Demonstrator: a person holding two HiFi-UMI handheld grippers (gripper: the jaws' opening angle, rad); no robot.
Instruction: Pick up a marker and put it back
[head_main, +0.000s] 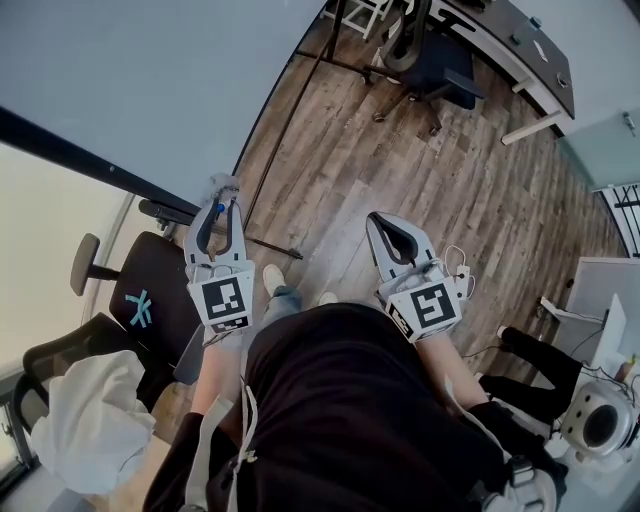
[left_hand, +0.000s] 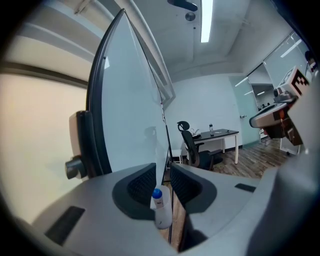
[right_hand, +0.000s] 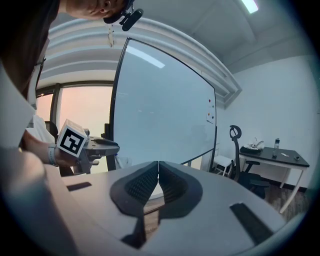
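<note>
head view: left gripper (head_main: 224, 197) just beside whiteboard (head_main: 150, 90), far left; right gripper (head_main: 384, 224) well right of it
left gripper view: jaws pinching blue-capped marker (left_hand: 161, 209), long axis along jaws, cap towards tips, board edge dead ahead
right gripper view: jaws pressed together, empty; left arm nearer for put-back

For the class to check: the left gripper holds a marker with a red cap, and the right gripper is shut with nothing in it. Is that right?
Not quite. The left gripper view shows the left gripper holding a white marker whose cap is blue, not red. The rest stands: the right gripper is shut with nothing in it.
</note>
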